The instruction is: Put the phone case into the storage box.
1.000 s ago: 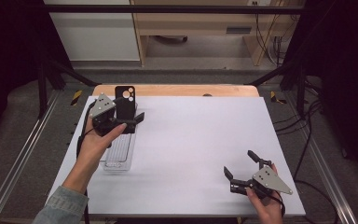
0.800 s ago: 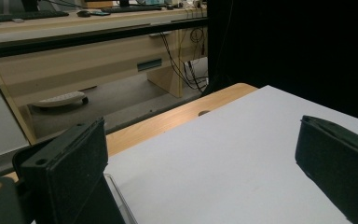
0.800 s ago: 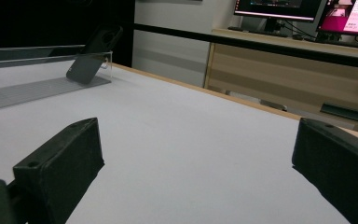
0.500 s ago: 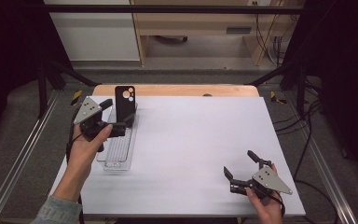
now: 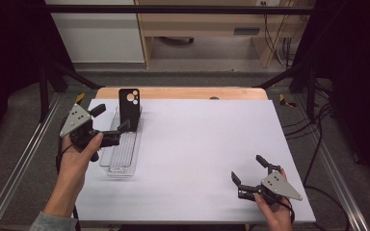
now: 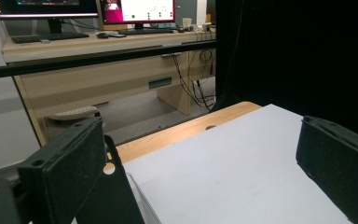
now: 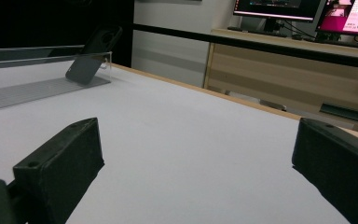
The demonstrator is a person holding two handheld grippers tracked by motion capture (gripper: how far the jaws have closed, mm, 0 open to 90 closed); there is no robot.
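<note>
A black phone case [image 5: 129, 108] stands leaning at the far end of a clear plastic tray [image 5: 120, 154] on the left of the white table. My left gripper [image 5: 112, 118] hovers open just left of the tray, its jaws wide apart and holding nothing. In the left gripper view, the phone case [image 6: 121, 200] shows low down behind the left jaw of that gripper [image 6: 200, 172]. My right gripper [image 5: 246, 168] rests open near the front right corner. From the right gripper [image 7: 191, 163], the phone case [image 7: 93, 53] and the tray [image 7: 28, 91] lie far off.
A white sheet [image 5: 207, 139] covers the table, with a strip of bare wood [image 5: 183, 93] along the far edge. Metal rails [image 5: 17, 168] run down both sides. A desk with monitors [image 6: 137, 9] stands beyond the table.
My left gripper has drawn back from the phone case, moving left and toward the person. The case stays leaning in the tray. The right gripper has not moved.
</note>
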